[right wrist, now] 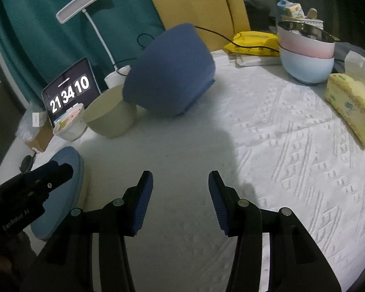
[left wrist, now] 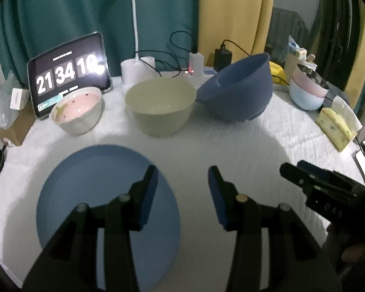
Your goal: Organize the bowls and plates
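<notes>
Left tongs (left wrist: 182, 177) are held wide open above the blue plate (left wrist: 97, 194), gripping nothing. Right tongs (right wrist: 180, 182) are likewise spread wide over bare tabletop (right wrist: 279, 146), nothing touched.

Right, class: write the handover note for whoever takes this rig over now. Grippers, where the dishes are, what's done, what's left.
Left gripper: open, empty, hovering over the right edge of the blue plate.
Right gripper: open, empty, over bare tablecloth.
At the back, left to right: pink floral bowl, beige bowl, dark blue bowl tipped onto the beige bowl's rim.
Pink bowl already nested in the light blue bowl, far right.
Left: stack the three loose bowls and place the plate.
</notes>
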The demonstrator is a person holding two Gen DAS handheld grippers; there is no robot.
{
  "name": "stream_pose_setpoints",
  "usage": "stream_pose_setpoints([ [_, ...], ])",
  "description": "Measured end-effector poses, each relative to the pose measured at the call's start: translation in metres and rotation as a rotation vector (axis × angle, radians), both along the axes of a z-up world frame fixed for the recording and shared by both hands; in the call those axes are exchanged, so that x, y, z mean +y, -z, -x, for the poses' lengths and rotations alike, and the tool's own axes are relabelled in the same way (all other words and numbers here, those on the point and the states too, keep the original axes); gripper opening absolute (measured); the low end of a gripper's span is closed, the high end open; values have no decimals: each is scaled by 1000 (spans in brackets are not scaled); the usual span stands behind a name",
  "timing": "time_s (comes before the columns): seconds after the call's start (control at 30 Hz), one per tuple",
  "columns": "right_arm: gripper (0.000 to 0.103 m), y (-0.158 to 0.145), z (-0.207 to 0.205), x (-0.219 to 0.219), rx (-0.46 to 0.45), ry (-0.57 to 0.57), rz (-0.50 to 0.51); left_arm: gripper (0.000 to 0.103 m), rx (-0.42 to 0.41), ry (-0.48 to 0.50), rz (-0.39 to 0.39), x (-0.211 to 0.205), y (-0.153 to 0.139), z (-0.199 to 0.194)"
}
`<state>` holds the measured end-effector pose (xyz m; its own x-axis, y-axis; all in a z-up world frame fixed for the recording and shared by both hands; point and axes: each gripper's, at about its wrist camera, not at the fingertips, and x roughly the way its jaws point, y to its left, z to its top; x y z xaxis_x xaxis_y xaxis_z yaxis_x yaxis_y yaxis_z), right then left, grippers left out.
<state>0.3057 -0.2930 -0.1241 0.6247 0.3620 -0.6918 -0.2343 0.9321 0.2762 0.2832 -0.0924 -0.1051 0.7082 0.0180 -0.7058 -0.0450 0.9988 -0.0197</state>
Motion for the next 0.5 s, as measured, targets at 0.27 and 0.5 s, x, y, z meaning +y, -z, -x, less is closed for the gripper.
stream_pose_setpoints([
  [0.27,50,-6,-7,-9,-5,17,17,45,-49,13,-6,-4,-14,-15],
  [0.5,50,-29,-18,-12,-55,47,63,45,-95,33,31,-5,-26,-32],
])
